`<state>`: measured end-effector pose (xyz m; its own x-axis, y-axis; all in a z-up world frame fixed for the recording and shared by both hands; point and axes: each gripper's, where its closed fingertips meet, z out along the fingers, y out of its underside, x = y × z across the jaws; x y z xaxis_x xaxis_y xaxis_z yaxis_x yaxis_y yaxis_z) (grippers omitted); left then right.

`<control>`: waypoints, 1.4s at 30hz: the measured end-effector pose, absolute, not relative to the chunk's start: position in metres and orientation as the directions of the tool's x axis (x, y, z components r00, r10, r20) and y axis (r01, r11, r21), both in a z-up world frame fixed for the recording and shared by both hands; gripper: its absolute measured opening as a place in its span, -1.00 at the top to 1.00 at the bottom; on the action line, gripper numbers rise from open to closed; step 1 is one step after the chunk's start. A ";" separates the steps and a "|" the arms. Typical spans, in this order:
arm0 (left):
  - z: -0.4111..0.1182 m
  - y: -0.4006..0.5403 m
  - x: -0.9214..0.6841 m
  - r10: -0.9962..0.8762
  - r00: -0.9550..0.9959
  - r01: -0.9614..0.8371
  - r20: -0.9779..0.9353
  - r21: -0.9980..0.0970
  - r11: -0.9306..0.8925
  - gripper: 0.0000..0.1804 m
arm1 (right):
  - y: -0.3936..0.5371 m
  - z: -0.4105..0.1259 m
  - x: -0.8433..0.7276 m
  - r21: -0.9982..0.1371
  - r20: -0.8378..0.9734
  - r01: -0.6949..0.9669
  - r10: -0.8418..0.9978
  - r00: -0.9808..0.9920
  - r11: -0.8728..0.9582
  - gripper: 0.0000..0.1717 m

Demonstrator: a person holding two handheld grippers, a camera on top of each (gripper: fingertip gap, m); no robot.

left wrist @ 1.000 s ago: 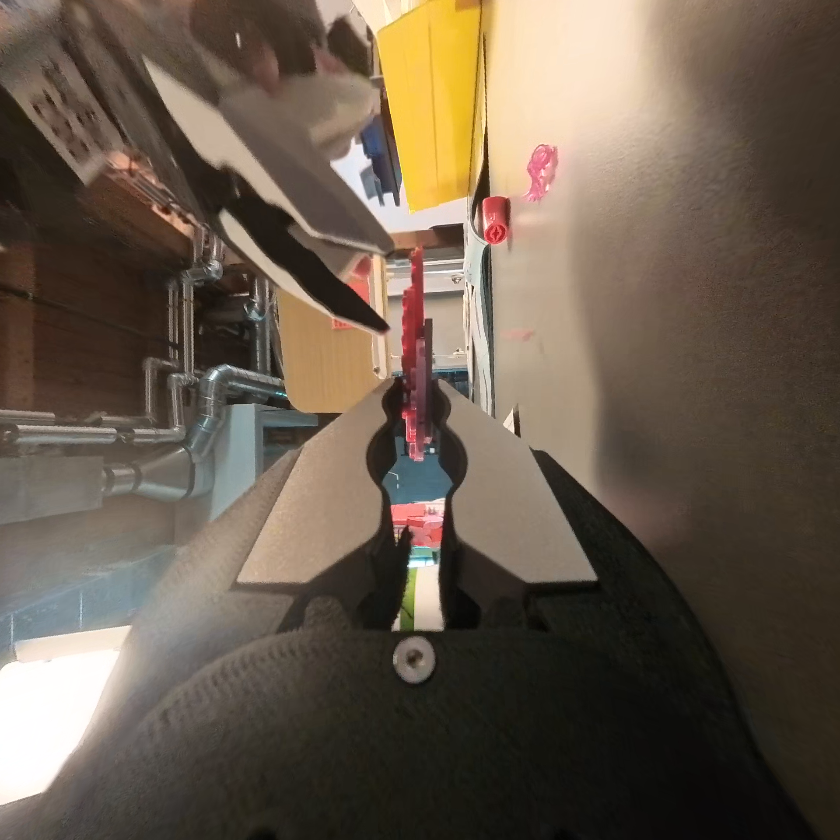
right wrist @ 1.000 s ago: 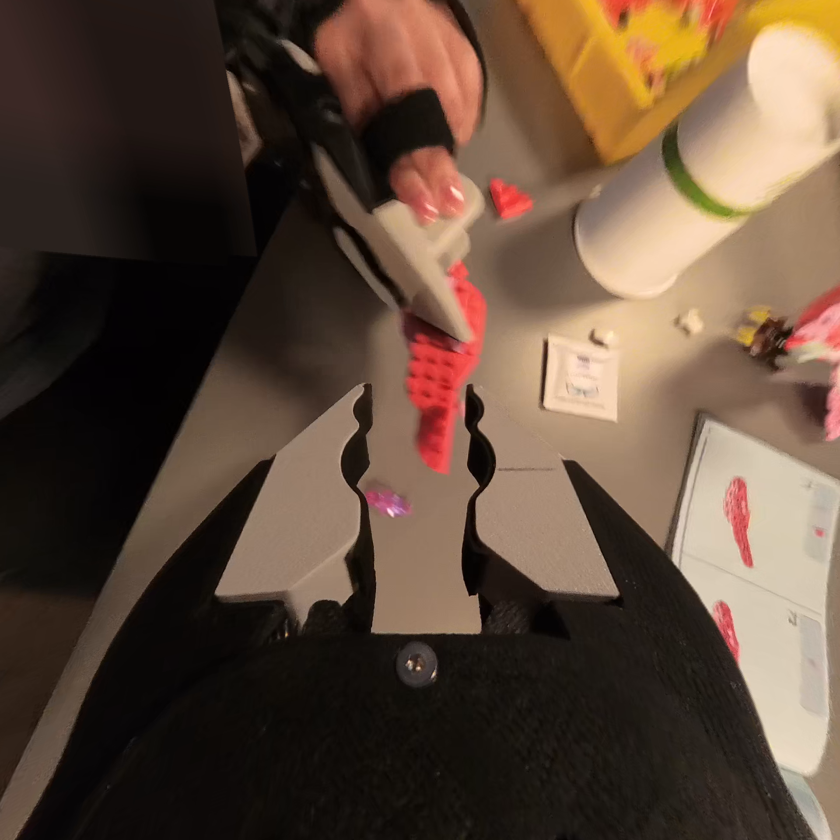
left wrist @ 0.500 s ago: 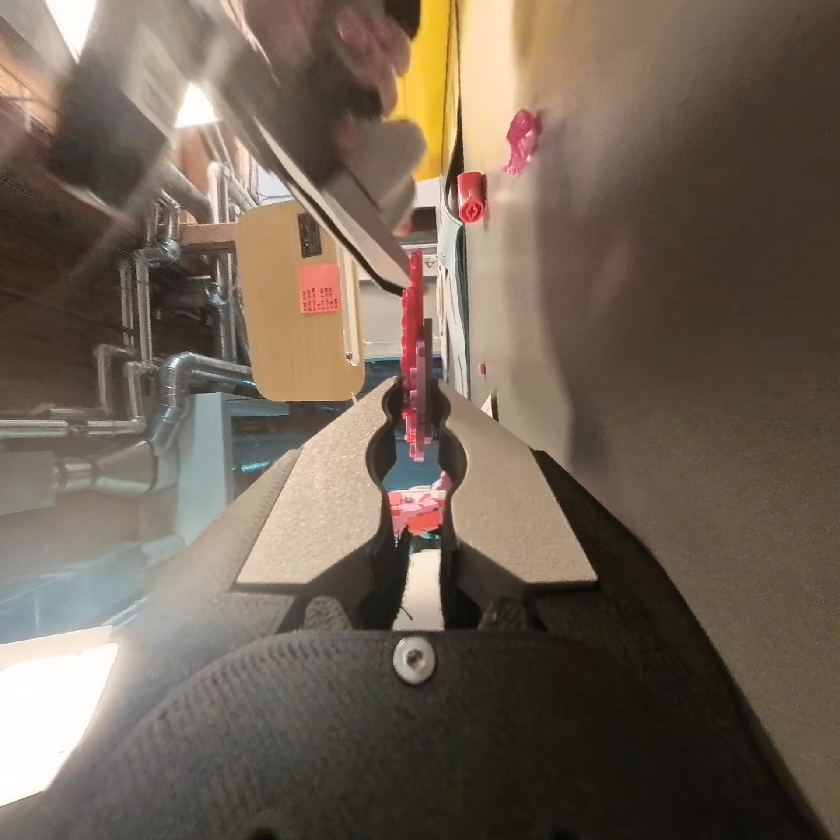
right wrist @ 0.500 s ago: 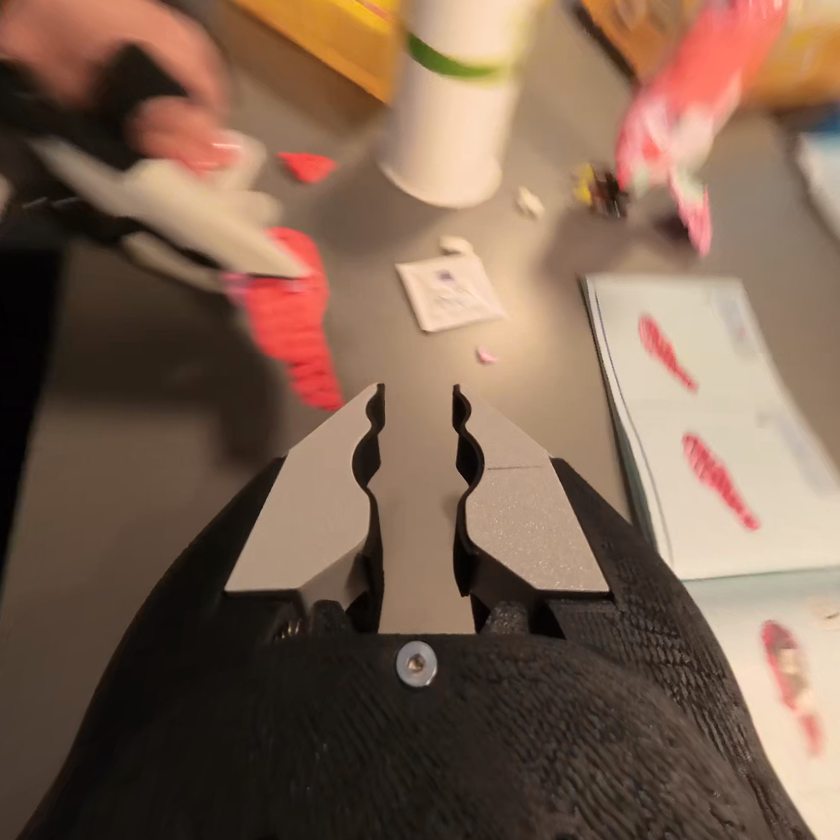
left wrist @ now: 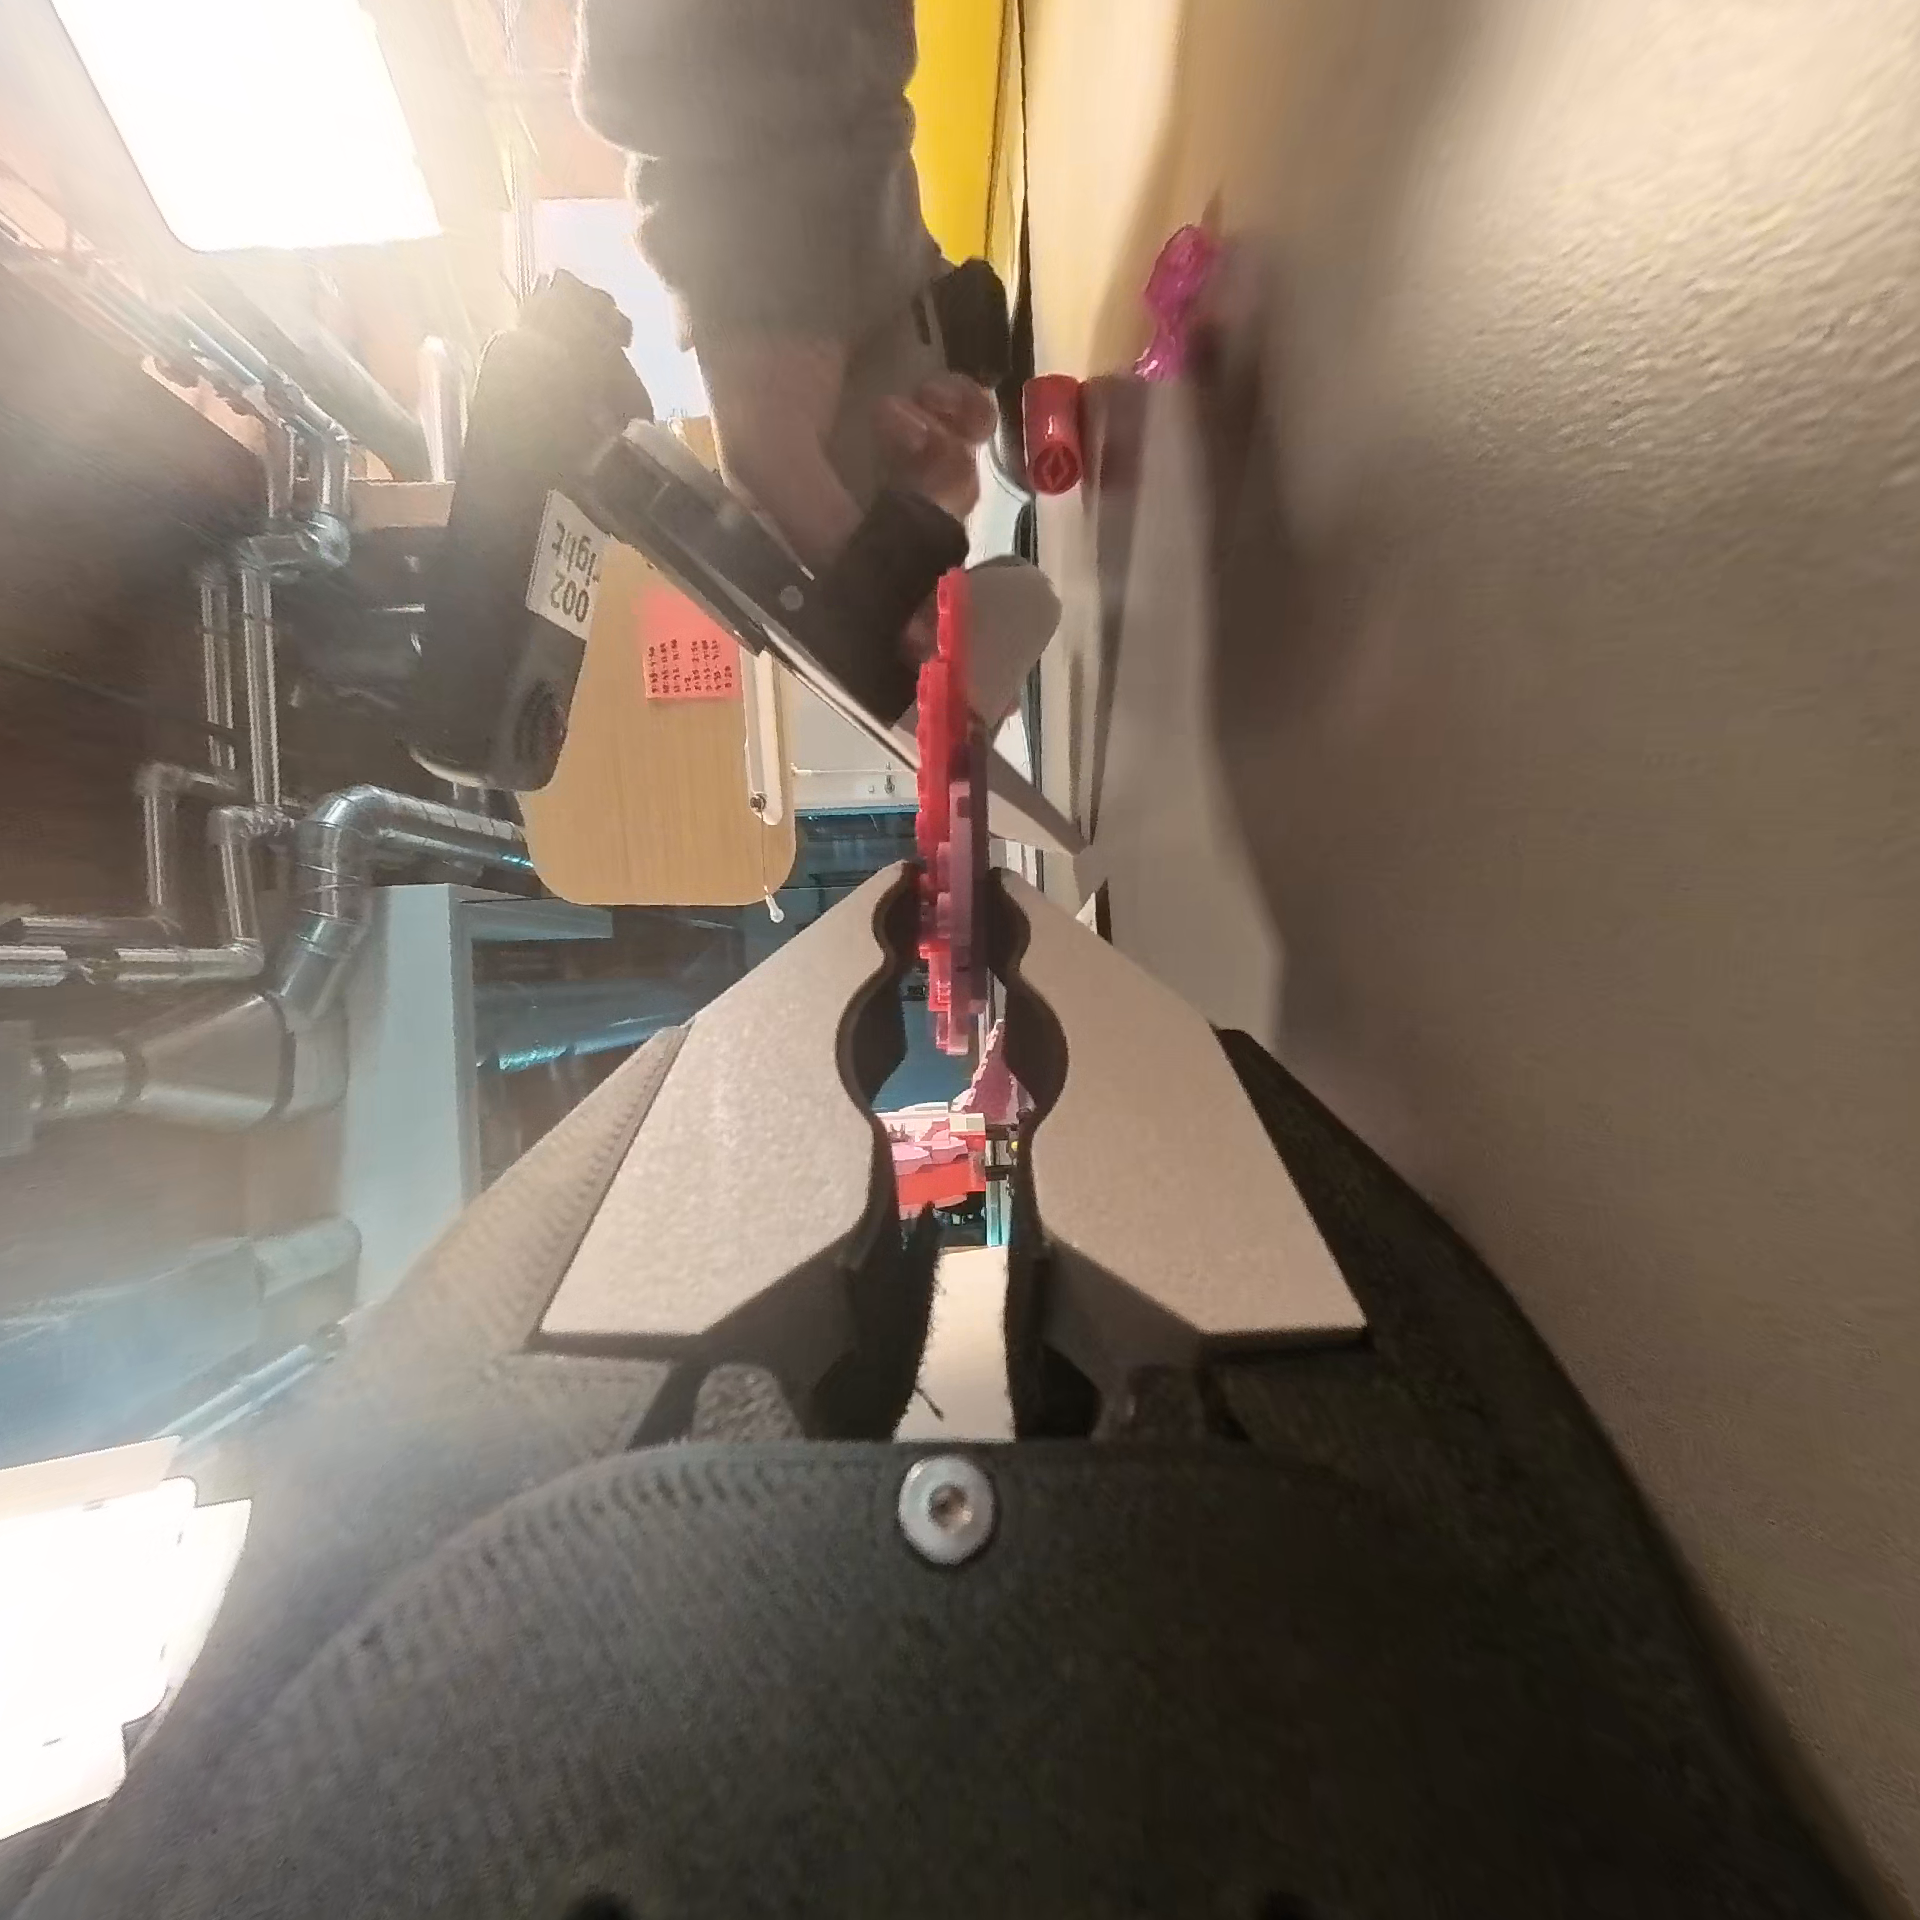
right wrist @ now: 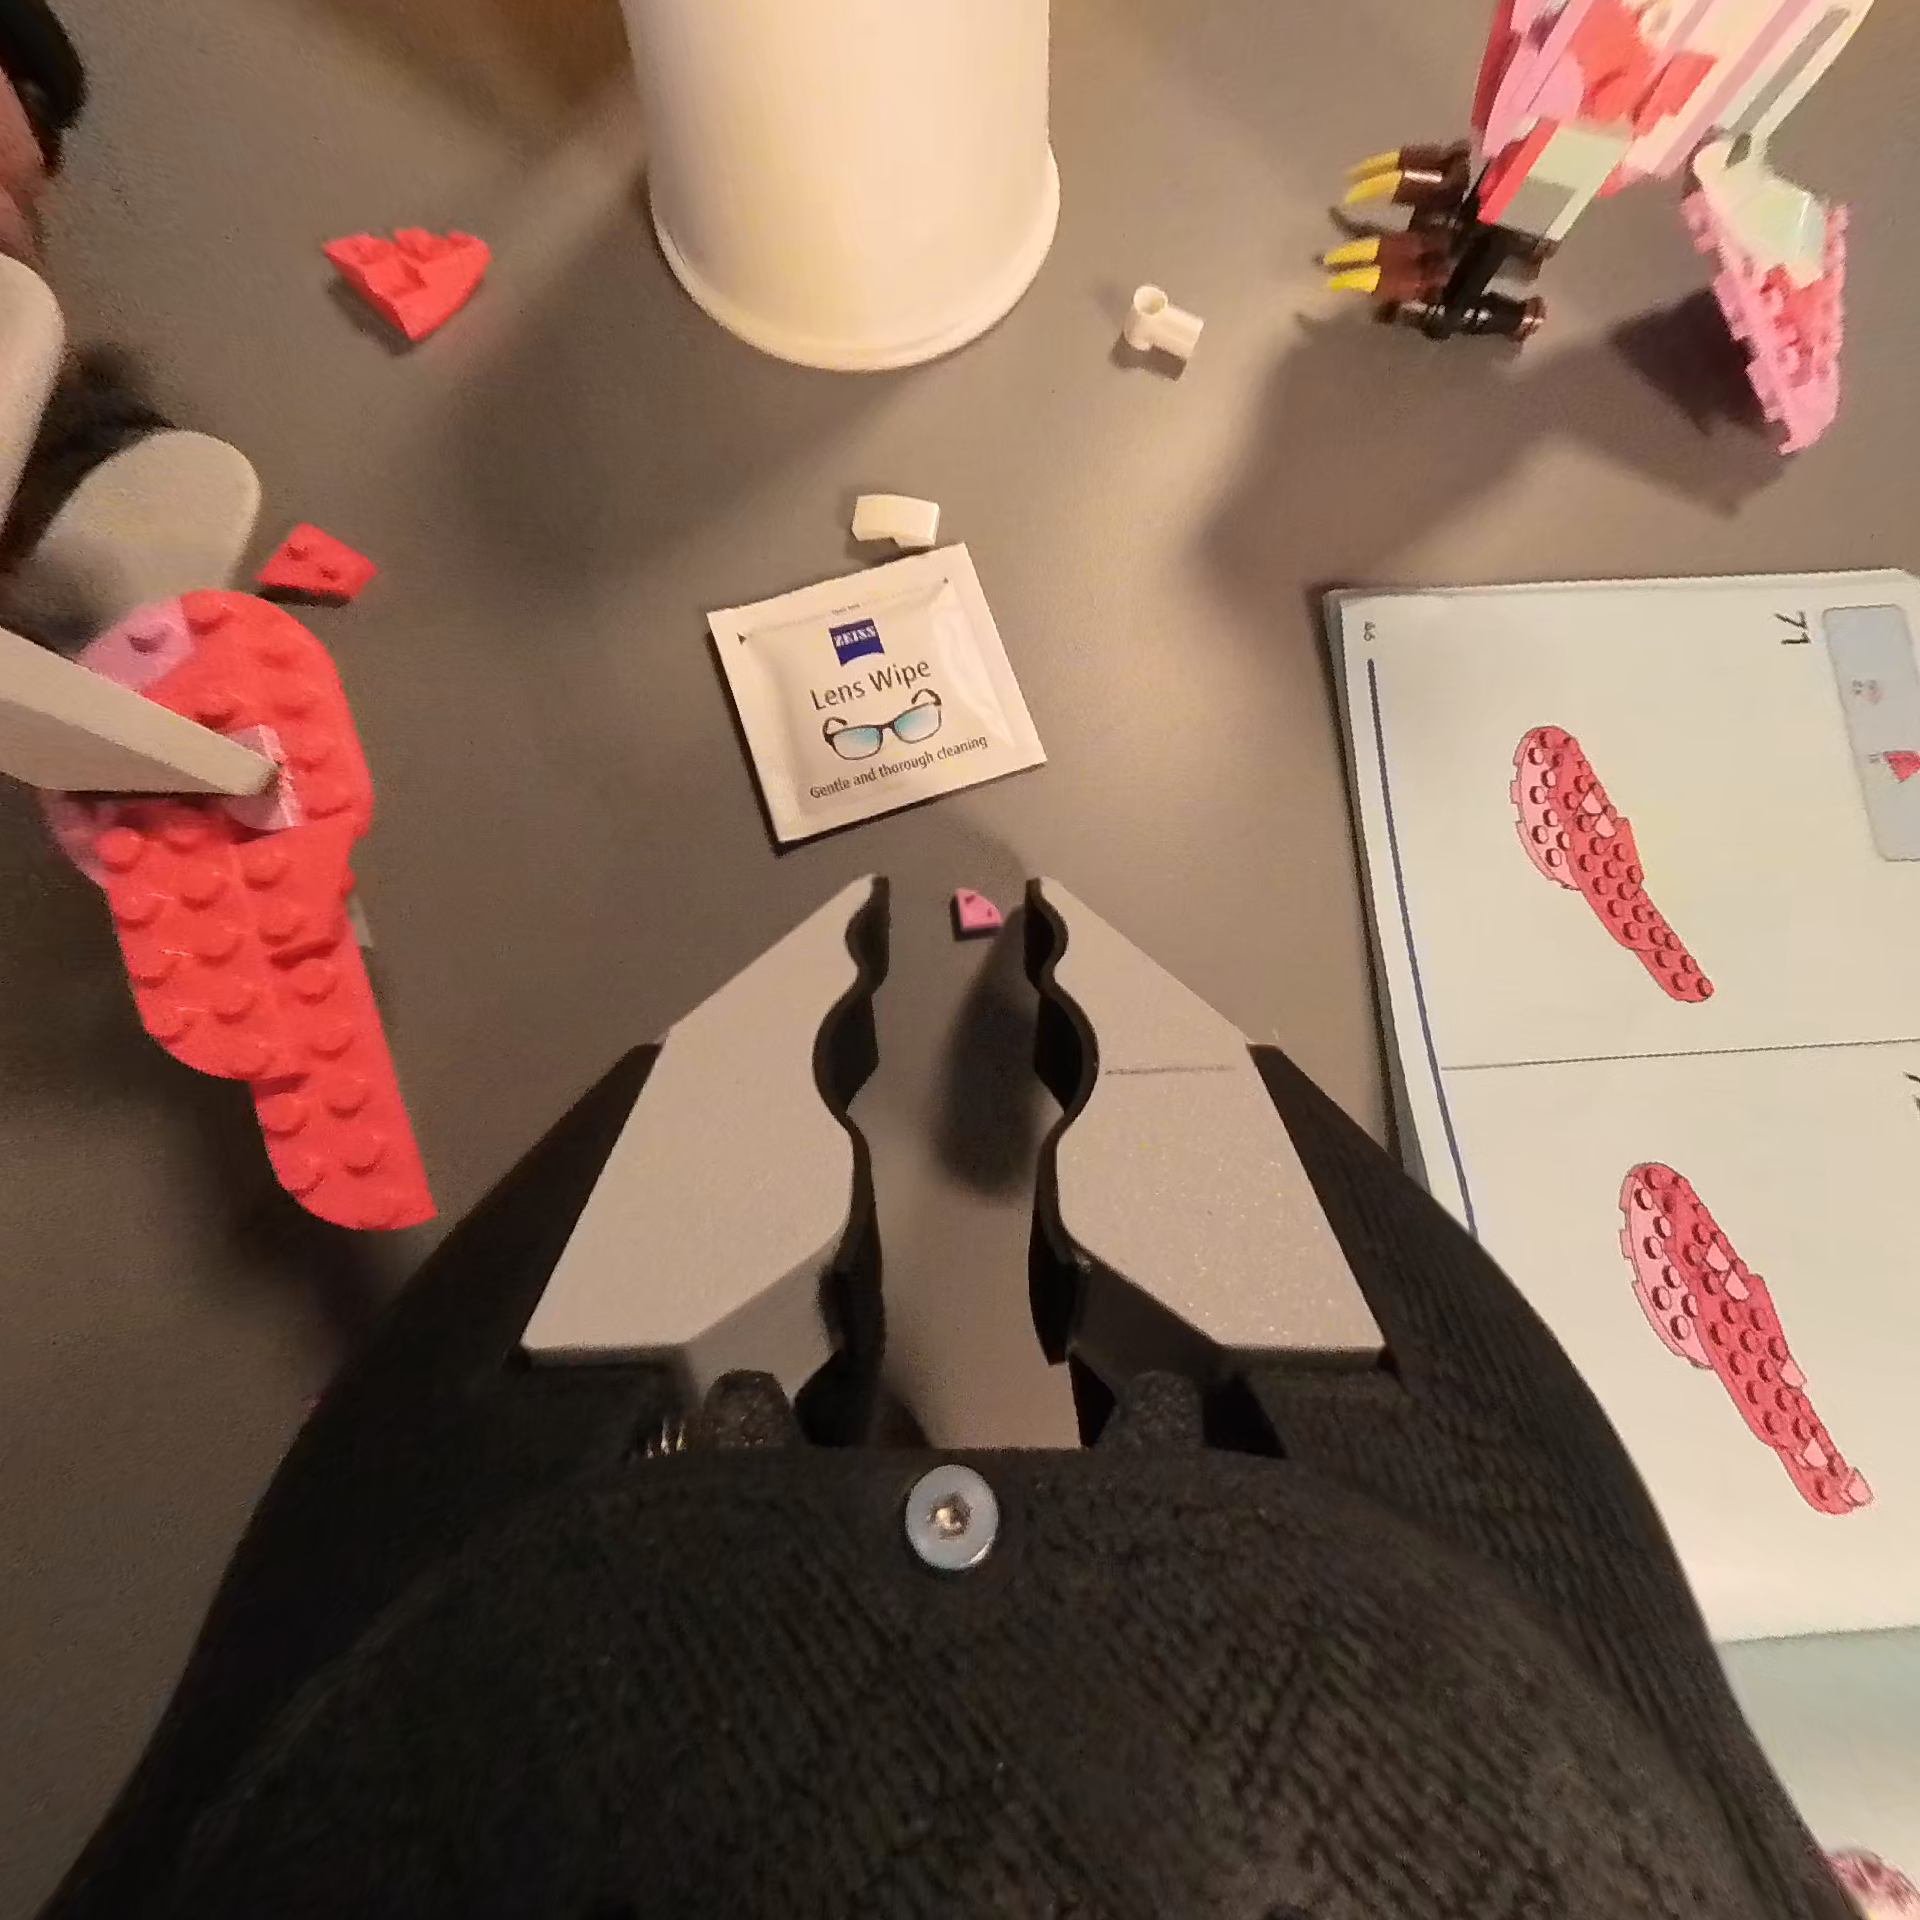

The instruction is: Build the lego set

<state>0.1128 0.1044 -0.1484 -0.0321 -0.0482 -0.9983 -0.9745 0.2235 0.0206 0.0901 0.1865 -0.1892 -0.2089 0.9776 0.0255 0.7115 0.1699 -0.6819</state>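
Note:
My left gripper (left wrist: 956, 883) is shut on a flat wing-shaped assembly of red and pink brick plates (left wrist: 951, 831), seen edge-on between its fingertips. The right wrist view shows the same red wing (right wrist: 260, 914) held above the grey table (right wrist: 582, 935) by a grey finger (right wrist: 135, 748). My right gripper (right wrist: 956, 883) is open and points down at the table. A small pink brick piece (right wrist: 977, 914) lies on the table between its fingertips, closer to the right one, and neither pad presses it. The right gripper also shows in the left wrist view (left wrist: 831, 644), held by a hand.
A white sachet (right wrist: 878, 691), a white cylinder (right wrist: 852, 177), small white pieces (right wrist: 894, 520) and red wedge bricks (right wrist: 410, 275) lie ahead. An open instruction booklet (right wrist: 1662, 935) is at the right, a pink and red brick model (right wrist: 1610, 156) at the far right.
My right gripper swung away from the red wing to the right, narrowed its jaws and now hovers over the small pink piece. My left gripper kept its hold on the wing.

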 end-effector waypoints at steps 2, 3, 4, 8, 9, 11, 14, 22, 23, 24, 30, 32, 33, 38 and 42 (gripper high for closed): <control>-0.149 0.105 0.113 -0.051 -0.032 -0.975 -0.998 0.020 0.222 0.88 | 0.188 -0.190 0.091 -0.674 0.033 0.717 0.977 -0.211 0.178 0.76; -0.149 0.105 0.112 -0.052 -0.031 -0.975 -0.998 0.019 0.221 0.88 | 0.187 -0.189 0.091 -0.672 0.037 0.718 0.976 -0.214 0.183 0.78; -0.149 0.105 0.112 -0.052 -0.032 -0.975 -0.998 0.020 0.220 0.88 | 0.186 -0.189 0.092 -0.670 0.042 0.718 0.975 -0.217 0.188 0.81; -0.149 0.105 0.112 -0.052 -0.032 -0.976 -0.998 0.020 0.215 0.88 | 0.185 -0.188 0.095 -0.655 0.096 0.720 0.970 -0.224 0.230 0.84; -0.149 0.106 0.111 -0.053 -0.032 -0.977 -0.998 0.020 0.214 0.88 | 0.185 -0.188 0.095 -0.653 0.105 0.719 0.969 -0.224 0.237 0.84; -0.149 0.106 0.111 -0.055 -0.031 -0.977 -0.998 0.019 0.213 0.88 | 0.185 -0.188 0.094 -0.653 0.105 0.719 0.969 -0.225 0.238 0.86; -0.149 0.106 0.111 -0.057 -0.029 -0.977 -0.998 0.017 0.211 0.88 | 0.188 -0.188 0.093 -0.658 0.127 0.711 0.967 -0.220 0.248 0.95; -0.150 0.106 0.110 -0.062 -0.026 -0.978 -0.998 0.013 0.209 0.88 | 0.188 -0.188 0.095 -0.648 0.202 0.693 0.948 -0.245 0.317 0.96; -0.150 0.106 0.110 -0.062 -0.026 -0.978 -0.998 0.013 0.209 0.88 | 0.189 -0.186 0.096 -0.634 0.247 0.687 0.935 -0.255 0.355 0.97; -0.150 0.106 0.110 -0.063 -0.026 -0.978 -0.998 0.012 0.209 0.88 | 0.189 -0.184 0.098 -0.617 0.302 0.676 0.915 -0.268 0.402 0.97; -0.150 0.106 0.111 -0.066 -0.026 -0.977 -0.998 0.011 0.215 0.88 | 0.185 -0.169 0.146 -0.197 0.697 0.564 0.519 -0.495 0.802 0.98; -0.150 0.106 0.111 -0.064 -0.029 -0.977 -0.998 0.015 0.214 0.88 | 0.185 -0.169 0.170 0.064 0.734 0.481 0.286 -0.616 0.874 1.00; -0.150 0.106 0.111 -0.063 -0.030 -0.977 -0.998 0.016 0.214 0.88 | 0.183 -0.169 0.180 0.179 0.721 0.431 0.180 -0.670 0.885 1.00; -0.150 0.105 0.111 -0.060 -0.033 -0.977 -0.998 0.019 0.214 0.88 | 0.170 -0.177 0.213 0.378 0.604 0.292 0.005 -0.797 0.879 1.00; -0.149 0.105 0.111 -0.059 -0.032 -0.977 -0.998 0.019 0.211 0.88 | 0.184 -0.162 0.203 0.030 0.683 0.586 0.411 -0.604 0.810 1.00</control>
<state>0.1109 0.1053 -0.1494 -0.0321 -0.0586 -0.9978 -0.9774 0.2106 0.0191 0.2034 0.1840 -0.1620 -0.6035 0.4107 0.6834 0.5856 0.8100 0.0303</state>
